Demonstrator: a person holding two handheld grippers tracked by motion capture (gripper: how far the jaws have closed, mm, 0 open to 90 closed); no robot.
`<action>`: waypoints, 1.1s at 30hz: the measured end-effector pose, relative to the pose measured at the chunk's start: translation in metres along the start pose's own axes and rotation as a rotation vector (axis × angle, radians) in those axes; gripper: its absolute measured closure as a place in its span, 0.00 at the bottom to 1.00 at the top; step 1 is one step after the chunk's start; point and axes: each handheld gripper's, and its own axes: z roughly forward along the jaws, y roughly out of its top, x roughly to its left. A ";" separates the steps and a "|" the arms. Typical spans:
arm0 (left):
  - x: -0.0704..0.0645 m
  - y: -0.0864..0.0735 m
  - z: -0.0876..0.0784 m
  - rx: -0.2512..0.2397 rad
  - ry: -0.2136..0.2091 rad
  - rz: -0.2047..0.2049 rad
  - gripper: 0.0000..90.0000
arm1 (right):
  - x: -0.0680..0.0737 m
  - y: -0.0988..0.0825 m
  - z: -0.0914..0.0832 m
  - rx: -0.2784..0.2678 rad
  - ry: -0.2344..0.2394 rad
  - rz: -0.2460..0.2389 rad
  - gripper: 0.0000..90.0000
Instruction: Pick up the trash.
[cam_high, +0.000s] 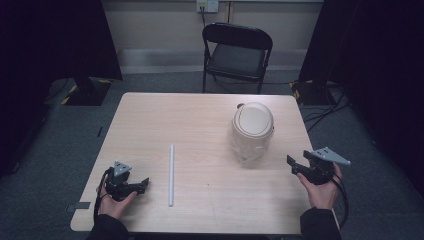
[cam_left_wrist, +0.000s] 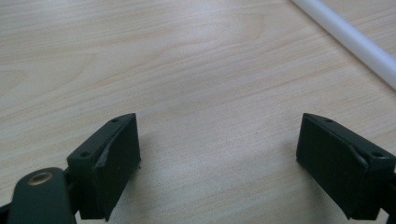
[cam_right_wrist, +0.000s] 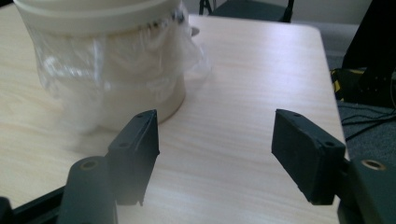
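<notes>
Bin: a small cream waste bin (cam_high: 253, 131) with a swing lid and a clear plastic liner bunched round its rim stands upright on the right half of the table (cam_high: 150, 125); in the right gripper view it (cam_right_wrist: 112, 70) rises just beyond the left jaw, apart from it.
Tube: a long white tube (cam_high: 171, 175) lies flat near the table's middle, pointing away from the person.
Right gripper (cam_high: 296, 166): held near the table's right edge, jaws wide, nothing between them.
Left gripper (cam_high: 142, 185): low over the wood, left of the tube; jaws wide apart and empty, the tube (cam_left_wrist: 350, 39) crossing the upper right corner of its own view.
Chair (cam_high: 236, 52): black, folding, behind the table's far edge.
</notes>
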 end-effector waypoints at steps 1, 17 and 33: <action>0.000 0.000 0.000 0.000 0.000 0.000 0.14 | 0.001 0.006 -0.006 -0.030 -0.005 0.008 0.35; 0.000 0.000 0.000 0.000 0.002 0.000 0.14 | 0.020 0.040 -0.019 -0.201 -0.040 0.022 0.22; 0.000 0.000 0.000 0.000 0.002 0.000 0.14 | 0.058 0.086 0.009 -0.234 -0.023 -0.013 0.21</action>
